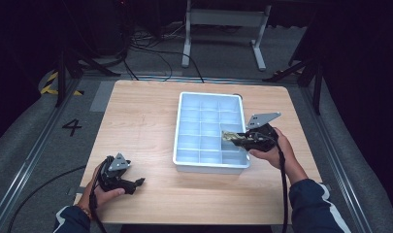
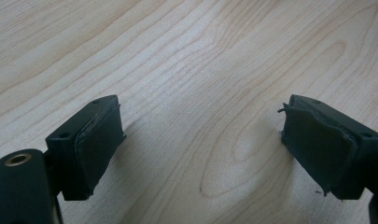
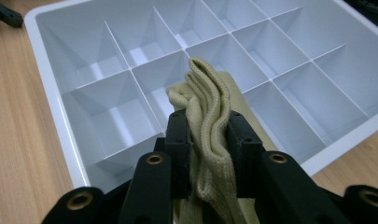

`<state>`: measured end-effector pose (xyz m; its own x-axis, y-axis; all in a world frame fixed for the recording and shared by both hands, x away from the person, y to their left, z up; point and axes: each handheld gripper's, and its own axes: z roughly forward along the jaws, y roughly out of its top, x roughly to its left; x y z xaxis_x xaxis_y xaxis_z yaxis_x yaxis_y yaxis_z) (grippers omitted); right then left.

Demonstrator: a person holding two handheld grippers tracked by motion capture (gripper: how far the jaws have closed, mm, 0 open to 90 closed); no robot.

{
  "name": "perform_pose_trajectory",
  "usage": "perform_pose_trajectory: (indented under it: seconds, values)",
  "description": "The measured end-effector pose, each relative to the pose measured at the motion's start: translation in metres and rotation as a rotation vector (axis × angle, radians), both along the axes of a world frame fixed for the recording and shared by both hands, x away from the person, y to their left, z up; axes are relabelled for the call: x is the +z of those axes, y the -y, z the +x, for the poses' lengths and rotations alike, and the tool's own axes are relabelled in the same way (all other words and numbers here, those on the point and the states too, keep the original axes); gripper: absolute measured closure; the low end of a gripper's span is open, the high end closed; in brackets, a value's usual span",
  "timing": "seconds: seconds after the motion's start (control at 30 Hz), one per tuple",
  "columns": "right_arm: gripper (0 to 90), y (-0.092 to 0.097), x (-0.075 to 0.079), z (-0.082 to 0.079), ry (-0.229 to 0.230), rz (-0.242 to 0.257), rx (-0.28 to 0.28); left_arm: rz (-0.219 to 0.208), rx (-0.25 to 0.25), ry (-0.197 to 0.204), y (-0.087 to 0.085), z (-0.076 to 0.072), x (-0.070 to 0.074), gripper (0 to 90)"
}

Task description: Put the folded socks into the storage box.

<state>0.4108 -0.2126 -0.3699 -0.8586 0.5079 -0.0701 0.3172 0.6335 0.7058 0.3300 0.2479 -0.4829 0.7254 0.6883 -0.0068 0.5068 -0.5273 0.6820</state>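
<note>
right gripper (image 3: 207,135) is pinching a folded beige sock (image 3: 210,107) over the white divider tray (image 1: 183,164), all compartments looking empty, drop still pending. left gripper (image 2: 200,140) is idling near-left of the tray, fingers spread over bare surface (image 2: 186,60).

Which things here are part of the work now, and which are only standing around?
In the work:
- right gripper, shut on the beige cloth
- white divided tray, over which the cloth hangs

Standing by:
- left gripper, open, nothing in it, over the bare wooden table
- metal frame on the floor behind the table
</note>
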Motion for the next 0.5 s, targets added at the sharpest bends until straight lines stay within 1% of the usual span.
perform_pose_trajectory:
  seconds: [0.13,0.2,0.23,0.37,0.47,0.5]
  values:
    - [73.7,-0.007,-0.006,0.002,-0.019,-0.026,0.018,-0.001,0.0,0.0,0.0,0.0,0.0,12.6]
    - [73.6,-0.011,-0.009,0.003,-0.035,-0.034,0.023,0.0,0.0,0.0,0.0,0.0,0.0,12.6]
    - [73.6,-0.011,-0.009,0.003,-0.035,-0.034,0.023,0.0,0.0,0.0,0.0,0.0,0.0,12.6]
    - [73.6,-0.017,-0.015,0.007,-0.071,-0.078,0.03,-0.001,0.0,0.0,0.0,0.0,0.0,12.6]
    - [73.6,-0.019,-0.019,0.011,-0.098,-0.098,0.019,-0.001,0.0,0.0,0.0,0.0,0.0,12.6]
    - [73.6,-0.02,-0.021,0.013,-0.109,-0.112,0.012,-0.001,0.0,-0.001,0.0,0.0,0.0,12.6]
